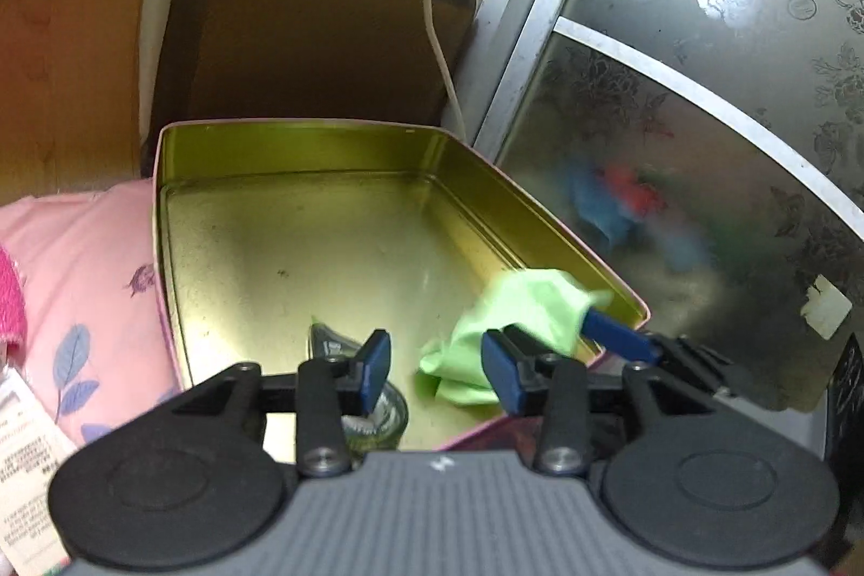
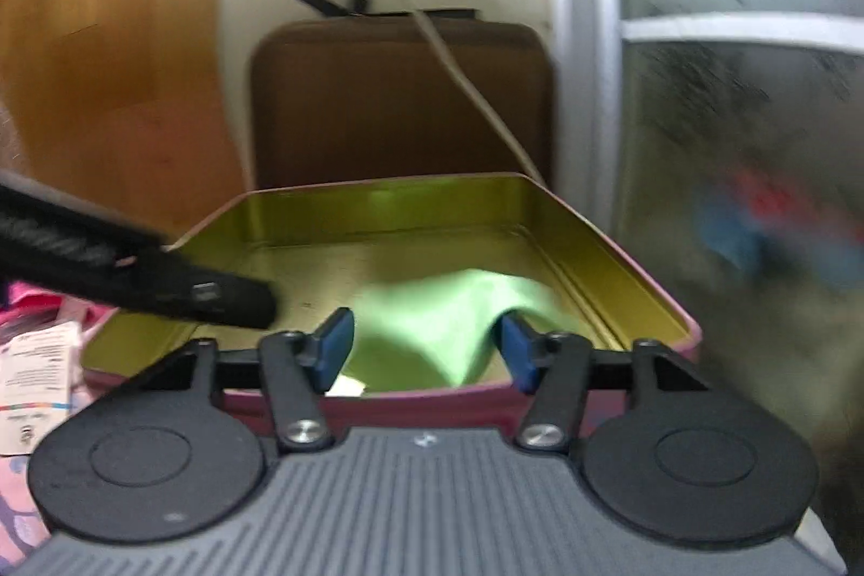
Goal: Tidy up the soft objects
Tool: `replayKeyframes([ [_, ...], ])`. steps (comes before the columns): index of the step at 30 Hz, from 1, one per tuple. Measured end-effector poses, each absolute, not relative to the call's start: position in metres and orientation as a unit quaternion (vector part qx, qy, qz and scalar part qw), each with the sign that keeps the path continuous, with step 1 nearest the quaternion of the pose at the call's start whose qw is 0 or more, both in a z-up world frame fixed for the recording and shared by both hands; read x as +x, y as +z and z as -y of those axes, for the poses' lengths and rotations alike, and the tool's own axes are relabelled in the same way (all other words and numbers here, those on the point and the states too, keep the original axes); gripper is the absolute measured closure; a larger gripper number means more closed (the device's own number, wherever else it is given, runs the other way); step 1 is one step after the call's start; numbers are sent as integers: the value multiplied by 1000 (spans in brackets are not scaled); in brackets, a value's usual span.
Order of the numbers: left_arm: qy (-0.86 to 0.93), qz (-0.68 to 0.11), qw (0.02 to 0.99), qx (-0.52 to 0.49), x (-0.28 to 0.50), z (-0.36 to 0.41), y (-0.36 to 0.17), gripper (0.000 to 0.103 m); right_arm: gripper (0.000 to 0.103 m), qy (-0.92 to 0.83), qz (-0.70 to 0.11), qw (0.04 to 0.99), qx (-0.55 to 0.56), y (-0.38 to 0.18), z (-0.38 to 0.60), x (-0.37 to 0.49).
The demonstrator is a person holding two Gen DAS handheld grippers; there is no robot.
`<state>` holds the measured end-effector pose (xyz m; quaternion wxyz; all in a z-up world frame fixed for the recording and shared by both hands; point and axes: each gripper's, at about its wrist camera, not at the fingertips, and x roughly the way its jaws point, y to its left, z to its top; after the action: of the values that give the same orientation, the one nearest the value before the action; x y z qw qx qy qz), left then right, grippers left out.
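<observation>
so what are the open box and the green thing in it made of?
Box: looks like thin sheet metal, a tin; glossy gold interior with reflections, rolled rim, pink painted outside. Green thing: soft, matte cloth, judging by its crumpled folds; the exact fabric is unclear.

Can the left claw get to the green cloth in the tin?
Probably yes. The green cloth lies in the open tin, just right of the left claw, but the right claw is on it.
</observation>
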<state>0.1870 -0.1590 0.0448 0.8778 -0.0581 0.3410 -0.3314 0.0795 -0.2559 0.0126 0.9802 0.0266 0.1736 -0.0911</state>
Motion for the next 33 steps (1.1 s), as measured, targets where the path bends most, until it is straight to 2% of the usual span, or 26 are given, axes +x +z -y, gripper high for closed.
replayKeyframes([
  [3, -321, -330, 886, -57, 176, 141, 44, 63, 34, -106, -160, 981, 42, 10, 266, 61],
  [10, -272, -313, 906, -86, 134, 53, 41, 62, 34, -79, -127, 985, 84, 11, 253, 30],
  [13, -228, -313, 916, -103, 119, 8, 33, 62, 34, -7, -120, 986, 114, 16, 228, 22],
  [19, -174, -328, 918, -140, 101, -58, 14, 62, 34, 161, -191, 966, 60, 2, 142, 31],
  [22, -167, -333, 914, -159, 99, -76, 7, 62, 34, 181, -235, 954, 33, -8, 111, 53],
  [27, -176, -338, 908, -176, 96, -87, 2, 62, 27, 170, -295, 940, -13, -26, 80, 100],
  [28, -179, -337, 907, -176, 94, -87, 2, 62, 28, 163, -301, 939, -21, -30, 77, 106],
  [29, -183, -336, 907, -174, 93, -85, 3, 62, 35, 162, -298, 940, -25, -30, 75, 106],
  [32, -199, -339, 903, -175, 91, -80, 4, 62, 39, 178, -296, 938, -1, -28, 81, 102],
  [33, -205, -342, 900, -178, 91, -78, 3, 59, 40, 182, -297, 937, 12, -29, 83, 97],
])
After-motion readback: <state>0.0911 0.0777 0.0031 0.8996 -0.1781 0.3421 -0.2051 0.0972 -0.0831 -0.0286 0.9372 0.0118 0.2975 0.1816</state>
